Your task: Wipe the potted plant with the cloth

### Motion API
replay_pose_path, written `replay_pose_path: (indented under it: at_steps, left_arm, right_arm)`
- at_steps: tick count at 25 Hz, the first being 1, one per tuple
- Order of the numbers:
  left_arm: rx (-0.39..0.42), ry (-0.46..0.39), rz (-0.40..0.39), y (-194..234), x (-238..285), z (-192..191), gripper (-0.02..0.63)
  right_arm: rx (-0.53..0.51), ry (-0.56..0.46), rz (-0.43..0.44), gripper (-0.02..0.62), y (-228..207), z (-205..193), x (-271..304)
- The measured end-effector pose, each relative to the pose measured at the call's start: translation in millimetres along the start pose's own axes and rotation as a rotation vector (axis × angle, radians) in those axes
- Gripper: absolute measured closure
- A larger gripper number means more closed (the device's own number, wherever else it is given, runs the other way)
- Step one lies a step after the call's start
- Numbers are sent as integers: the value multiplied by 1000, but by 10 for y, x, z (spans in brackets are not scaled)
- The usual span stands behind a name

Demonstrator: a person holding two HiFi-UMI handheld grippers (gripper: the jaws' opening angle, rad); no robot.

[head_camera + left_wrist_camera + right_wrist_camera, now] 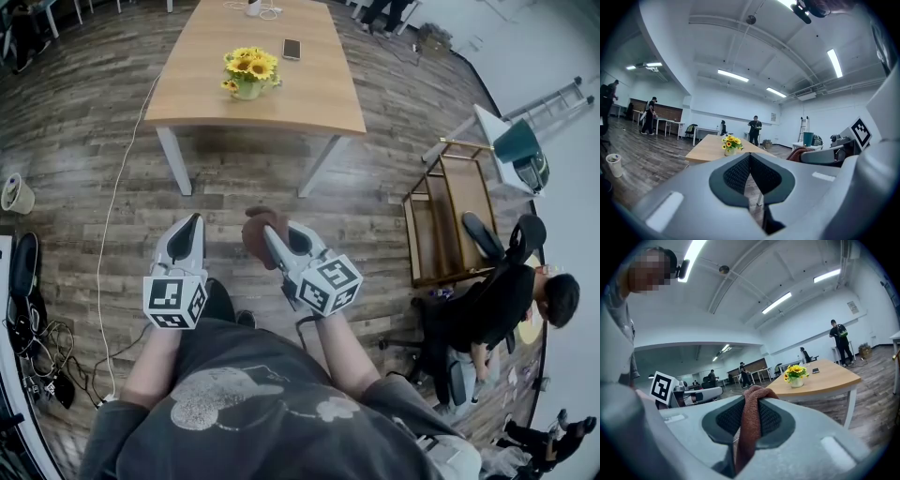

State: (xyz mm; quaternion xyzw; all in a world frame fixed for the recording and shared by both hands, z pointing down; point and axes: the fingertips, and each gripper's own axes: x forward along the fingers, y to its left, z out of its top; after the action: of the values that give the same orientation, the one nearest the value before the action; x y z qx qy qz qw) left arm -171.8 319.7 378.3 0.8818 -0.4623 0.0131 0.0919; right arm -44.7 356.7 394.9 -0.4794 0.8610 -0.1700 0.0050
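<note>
A small pot of yellow sunflowers point(249, 73) stands near the front edge of a wooden table point(309, 94), well ahead of both grippers. It also shows as the potted plant point(731, 144) in the left gripper view and the potted plant point(795, 375) in the right gripper view. My right gripper point(269, 232) is shut on a reddish-brown cloth point(258, 231); the cloth point(751, 423) hangs between its pads. My left gripper point(195, 221) is shut with nothing in it, level with the right one and to its left.
A phone point(292, 49) lies on the table behind the plant. A wooden cart point(450, 220) and a seated person point(506, 295) are at the right. A white cable point(117, 202) runs along the floor at the left, near a bin point(16, 194) and shoes.
</note>
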Motion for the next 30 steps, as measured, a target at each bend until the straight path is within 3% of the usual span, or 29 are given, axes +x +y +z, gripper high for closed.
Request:
replay_pose_path:
  at_steps: [14, 23, 30]
  left_arm:
    - [-6, 1, -26, -65, 211, -84, 588]
    - [-29, 9, -58, 232, 1049, -75, 588]
    - [-32, 13, -139, 542, 1856, 36, 588]
  right_arm:
    - [37, 0, -46, 553, -302, -58, -67]
    - [44, 21, -94, 553, -899, 107, 427]
    - [67, 22, -160, 552, -1488, 339, 1090]
